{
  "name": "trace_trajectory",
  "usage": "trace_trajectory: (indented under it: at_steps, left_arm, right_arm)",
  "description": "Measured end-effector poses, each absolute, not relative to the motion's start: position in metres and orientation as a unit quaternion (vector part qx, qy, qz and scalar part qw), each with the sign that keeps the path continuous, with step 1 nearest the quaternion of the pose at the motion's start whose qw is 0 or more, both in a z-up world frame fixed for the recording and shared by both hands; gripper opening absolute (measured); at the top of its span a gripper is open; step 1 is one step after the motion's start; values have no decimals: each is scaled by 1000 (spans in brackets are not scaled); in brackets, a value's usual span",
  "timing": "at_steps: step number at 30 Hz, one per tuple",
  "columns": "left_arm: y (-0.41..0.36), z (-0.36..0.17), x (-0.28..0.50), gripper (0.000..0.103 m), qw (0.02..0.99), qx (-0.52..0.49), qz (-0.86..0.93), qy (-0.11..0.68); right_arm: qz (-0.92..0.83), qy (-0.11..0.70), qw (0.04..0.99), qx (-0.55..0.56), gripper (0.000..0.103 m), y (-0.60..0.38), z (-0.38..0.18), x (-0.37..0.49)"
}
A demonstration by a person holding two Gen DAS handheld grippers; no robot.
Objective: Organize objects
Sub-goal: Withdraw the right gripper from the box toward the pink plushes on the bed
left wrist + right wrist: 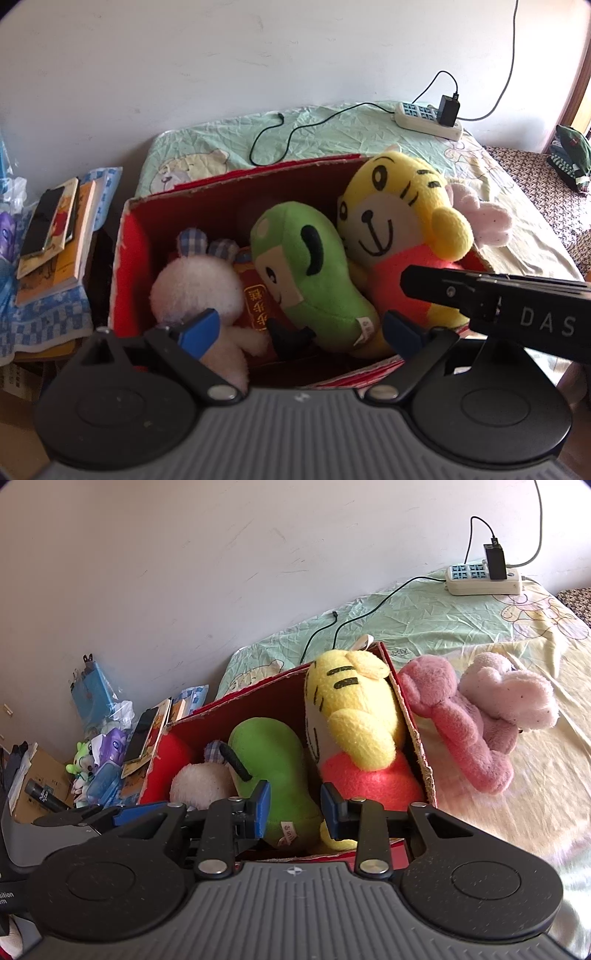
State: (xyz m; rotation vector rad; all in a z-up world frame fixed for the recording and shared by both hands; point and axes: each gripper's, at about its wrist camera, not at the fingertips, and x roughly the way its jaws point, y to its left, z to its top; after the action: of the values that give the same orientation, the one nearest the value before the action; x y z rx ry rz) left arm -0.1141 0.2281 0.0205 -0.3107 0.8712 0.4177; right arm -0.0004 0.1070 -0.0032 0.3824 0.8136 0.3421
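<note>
Fingers (199,330) of both grippers gape empty over the green plush (314,273) (lying head-away) in the box (125,258).

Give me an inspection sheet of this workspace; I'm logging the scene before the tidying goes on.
Surface: bed with a wrinkled green and yellow printed sheet.
Job's things: red cardboard box on the bed holds a white plush, a green plush and a yellow tiger plush; a pink plush lies on the sheet outside the box.
Clutter: stack of books with a phone on top, left of the box.
Grippers: left gripper open above the box; right gripper open, nothing between its jaws.
Cables: power strip with a black charger, its lead loose on the sheet.
Surroundings: plain white wall.
</note>
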Motion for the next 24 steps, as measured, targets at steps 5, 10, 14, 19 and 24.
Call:
trace_trajectory:
  at_steps: [5, 10, 14, 19, 24]
  left_arm:
    - [227, 21, -114, 95, 869, -156, 212, 420]
    - [220, 25, -114, 95, 863, -155, 232, 421]
    - [213, 28, -113, 95, 856, -158, 253, 423]
    - [200, 33, -113, 95, 848, -165, 277, 421]
    - [185, 37, -114, 96, 838, -164, 306, 420]
  right_arm:
    - [178, 394, 883, 183, 34, 103, -3, 1]
    - [196, 396, 878, 182, 34, 96, -2, 0]
    - [214, 399, 873, 181, 35, 91, 0, -1]
    - [241, 399, 867, 174, 36, 82, 5, -1]
    - [262, 401, 862, 168, 41, 72, 7, -2]
